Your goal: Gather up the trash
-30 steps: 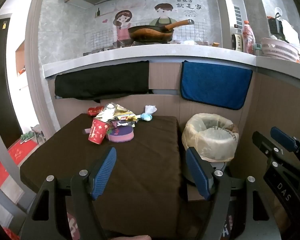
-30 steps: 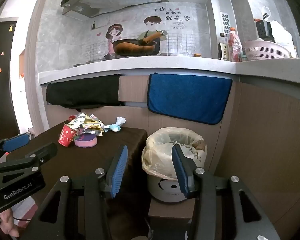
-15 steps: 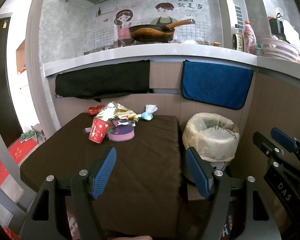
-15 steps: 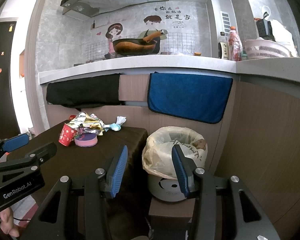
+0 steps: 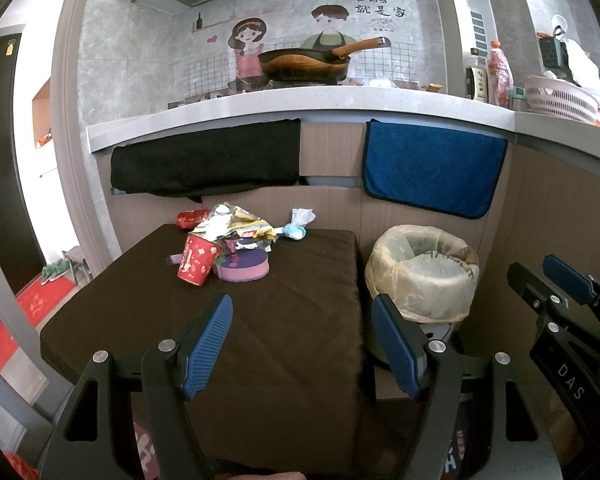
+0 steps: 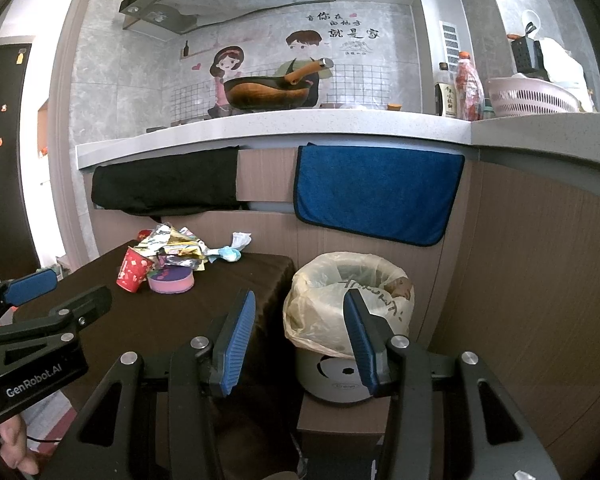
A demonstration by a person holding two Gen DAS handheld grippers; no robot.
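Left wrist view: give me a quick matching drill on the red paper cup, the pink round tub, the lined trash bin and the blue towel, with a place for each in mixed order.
Things:
1. red paper cup
2. pink round tub
3. lined trash bin
4. blue towel

Places:
A. hanging from the counter edge
B. on the floor right of the brown table
C. tilted at the left of the trash pile
D. on the table, right beside the cup

Pairs: 1-C, 2-D, 3-B, 4-A

Table's [image 5: 260, 340] near half lies bare; litter pile [image 5: 228, 240] crowds the far edge; bin [image 5: 424, 276] stands beside.
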